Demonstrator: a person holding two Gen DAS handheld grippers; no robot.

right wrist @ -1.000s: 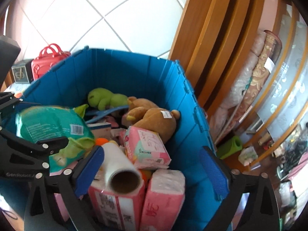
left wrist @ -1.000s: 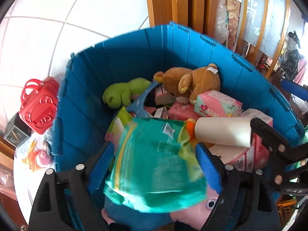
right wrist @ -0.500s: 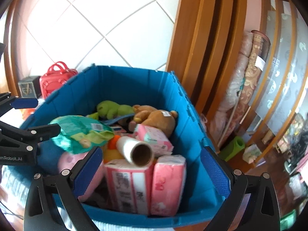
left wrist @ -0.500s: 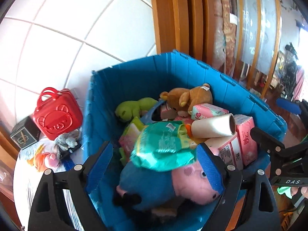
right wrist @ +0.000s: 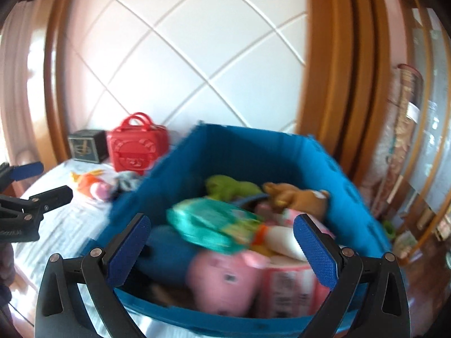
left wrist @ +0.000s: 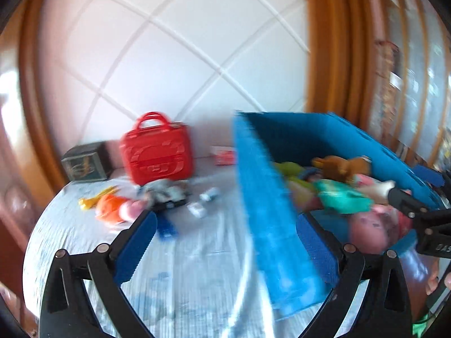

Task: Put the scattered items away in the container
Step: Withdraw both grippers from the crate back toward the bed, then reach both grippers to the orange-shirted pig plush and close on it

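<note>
Left wrist view: the left tongs (left wrist: 225, 245) gape with nothing between them, straddling the blue container's (left wrist: 267, 211) near wall. One red bag (left wrist: 156, 152), one dark box (left wrist: 84, 162) and one orange toy (left wrist: 112, 211) lie beyond on the striped surface (left wrist: 183, 267).

Right wrist view: the right tongs (right wrist: 220, 250) stand apart and unladen, over the container (right wrist: 253, 152). Only here do one pink pig plush (right wrist: 222, 278) and one teal packet (right wrist: 211, 222) show plainly, though blurred.

One blue container (right wrist: 253, 152), one red bag (left wrist: 156, 153), one dark box (left wrist: 84, 162), two plush bears (right wrist: 298, 197).

Hmm, only one bear shows clearly.
</note>
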